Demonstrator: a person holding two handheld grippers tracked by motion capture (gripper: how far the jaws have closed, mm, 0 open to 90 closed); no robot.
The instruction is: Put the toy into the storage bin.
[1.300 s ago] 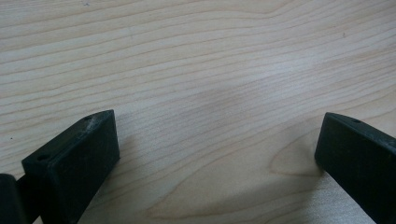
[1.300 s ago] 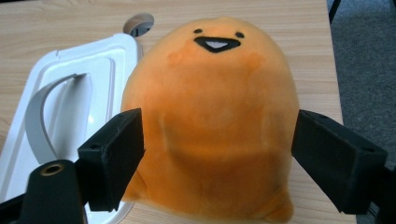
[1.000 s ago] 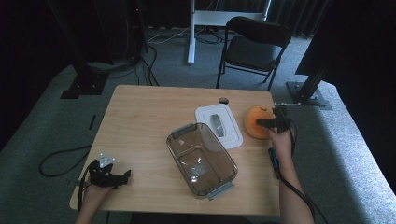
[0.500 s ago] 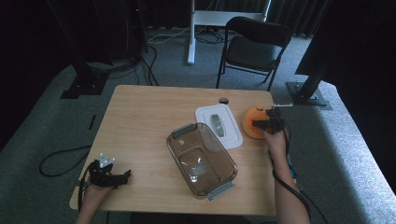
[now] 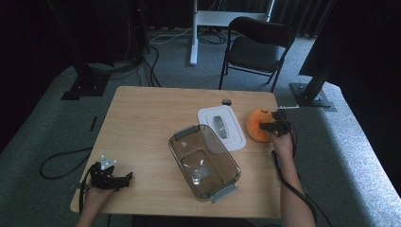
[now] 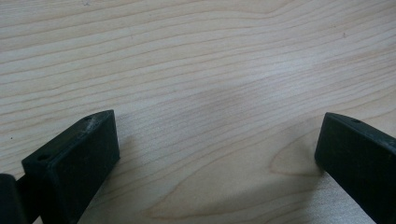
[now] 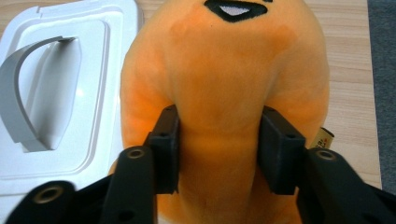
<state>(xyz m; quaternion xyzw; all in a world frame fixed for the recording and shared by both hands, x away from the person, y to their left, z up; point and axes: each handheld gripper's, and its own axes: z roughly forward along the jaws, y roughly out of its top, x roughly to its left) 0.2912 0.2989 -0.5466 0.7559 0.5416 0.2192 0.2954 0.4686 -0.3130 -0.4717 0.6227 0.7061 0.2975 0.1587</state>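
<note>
On the light wooden table point(image 5: 142, 123), near its right edge just beside a white lid point(image 5: 221, 128), sits a soft orange plush toy point(image 7: 224, 93) with an embroidered black mouth; the right gripper point(image 7: 219, 149) has just closed its jaws, denting its fuzzy body

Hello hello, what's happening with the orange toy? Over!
Right tool just closed, pinching soft orange plush toy. Left tool open on wooden table. White lid beside toy, not blocking.

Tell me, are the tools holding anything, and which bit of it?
The right tool has just been closing and now pinches the soft orange plush toy around a fold of its lower body. The left tool stands open over the bare wooden table.
</note>
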